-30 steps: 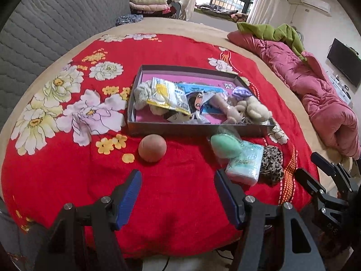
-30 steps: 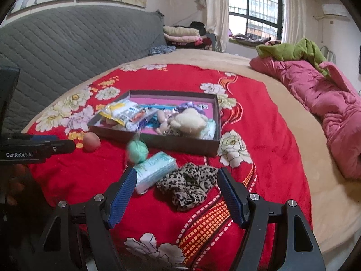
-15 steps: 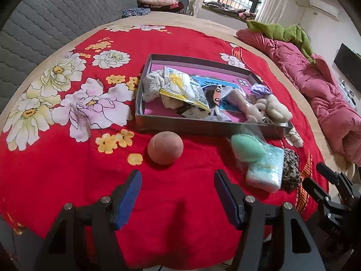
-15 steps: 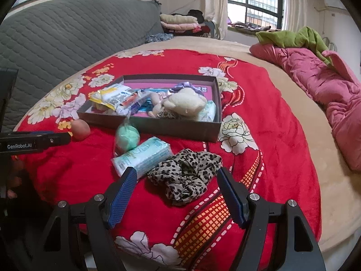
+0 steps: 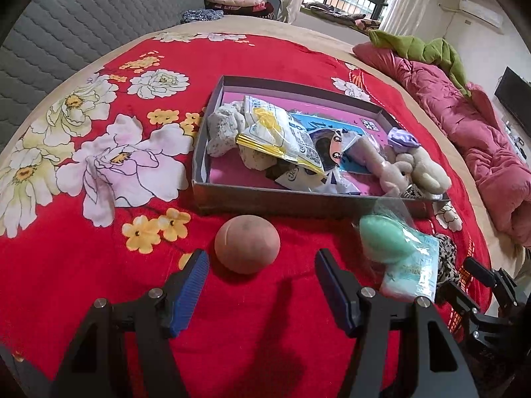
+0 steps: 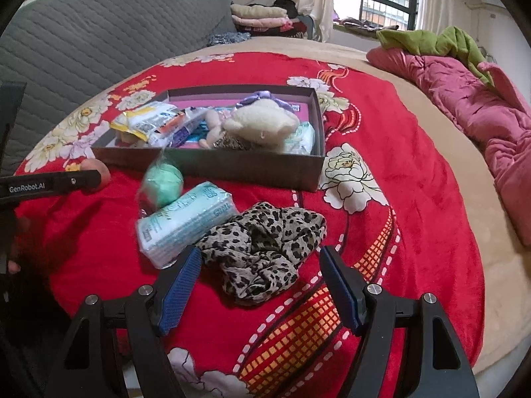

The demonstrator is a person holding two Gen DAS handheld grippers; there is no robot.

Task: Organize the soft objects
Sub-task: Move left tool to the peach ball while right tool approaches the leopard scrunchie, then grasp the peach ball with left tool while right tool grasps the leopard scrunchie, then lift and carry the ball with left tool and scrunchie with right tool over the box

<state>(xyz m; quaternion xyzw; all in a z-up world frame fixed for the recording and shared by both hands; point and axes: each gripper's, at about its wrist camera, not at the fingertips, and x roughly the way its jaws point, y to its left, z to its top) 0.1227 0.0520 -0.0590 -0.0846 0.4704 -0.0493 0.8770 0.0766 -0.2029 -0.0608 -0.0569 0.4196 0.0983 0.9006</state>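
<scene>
**Two open grippers over loose items, with a rolling ball and a slack scarf the main risks**

The red floral blanket (image 5: 99,265) is plush and uneven, so anything round on it is likely to roll if nudged off-centre. The shallow grey box (image 5: 298,200) sits at about twelve o'clock from both grippers and already holds a plush toy (image 6: 262,122), snack packets and socks; free floor is showing mainly at its near left corner, so a careless drop could land on the pile and slide back out over the low wall.

The leopard-print scarf (image 6: 265,252) lies crumpled between the spread blue pads of the right gripper (image 6: 260,277), its near fold at twelve o'clock just ahead of the tips. A pinch on one loose fold may lift only part of it and drag the tissue pack (image 6: 186,222), which touches it at ten o'clock. The green ball in its clear bag (image 6: 164,182) rests against that pack and could tumble too.

The left gripper (image 5: 262,280) has its jaws wide apart and empty. The peach-coloured ball (image 5: 247,243) lies at twelve o'clock, just beyond the tips and near the box wall. A closing pad striking it off-centre would probably squirt it sideways.
</scene>
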